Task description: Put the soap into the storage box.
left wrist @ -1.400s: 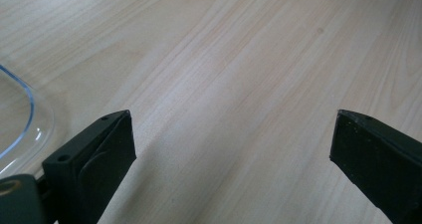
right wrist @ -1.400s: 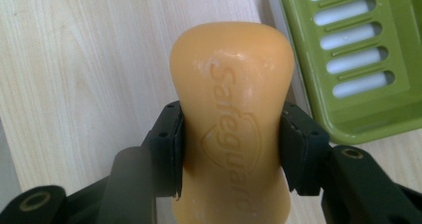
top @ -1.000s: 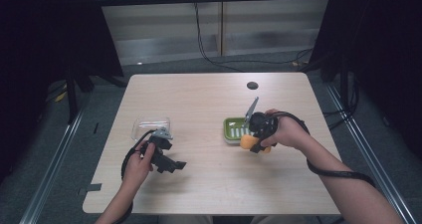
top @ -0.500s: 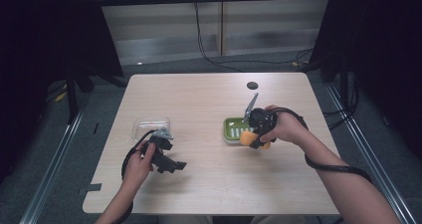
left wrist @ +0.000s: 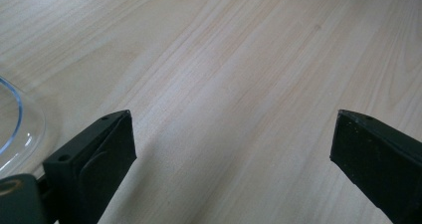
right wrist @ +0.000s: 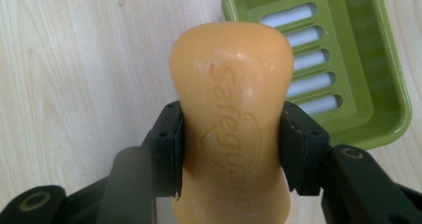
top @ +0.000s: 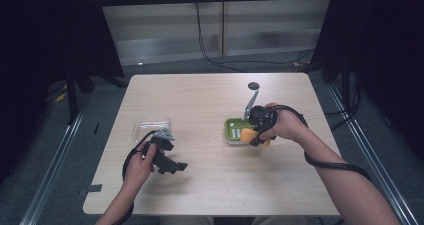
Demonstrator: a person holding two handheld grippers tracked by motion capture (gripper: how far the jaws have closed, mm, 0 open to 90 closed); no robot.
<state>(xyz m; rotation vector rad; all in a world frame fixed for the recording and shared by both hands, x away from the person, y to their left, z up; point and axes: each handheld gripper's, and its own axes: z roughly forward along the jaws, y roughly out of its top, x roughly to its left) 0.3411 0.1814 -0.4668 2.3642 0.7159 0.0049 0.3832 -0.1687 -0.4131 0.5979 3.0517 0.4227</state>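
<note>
Soap (right wrist: pixel 231 119) shifted little; green dish (right wrist: pixel 370 79) just beside it.

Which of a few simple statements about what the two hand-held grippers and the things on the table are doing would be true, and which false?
1. The right gripper is clamped on an orange bar of soap. True.
2. The soap lies flat inside the green soap dish. False: it is held in the jaws above the table, beside the dish and partly over its edge.
3. The left gripper holds nothing, its jaws wide apart over bare wooden table. True.
4. The green dish has a solid floor without openings. False: its floor has a row of slots.
5. A clear container sits on the table near the left gripper. True.
</note>
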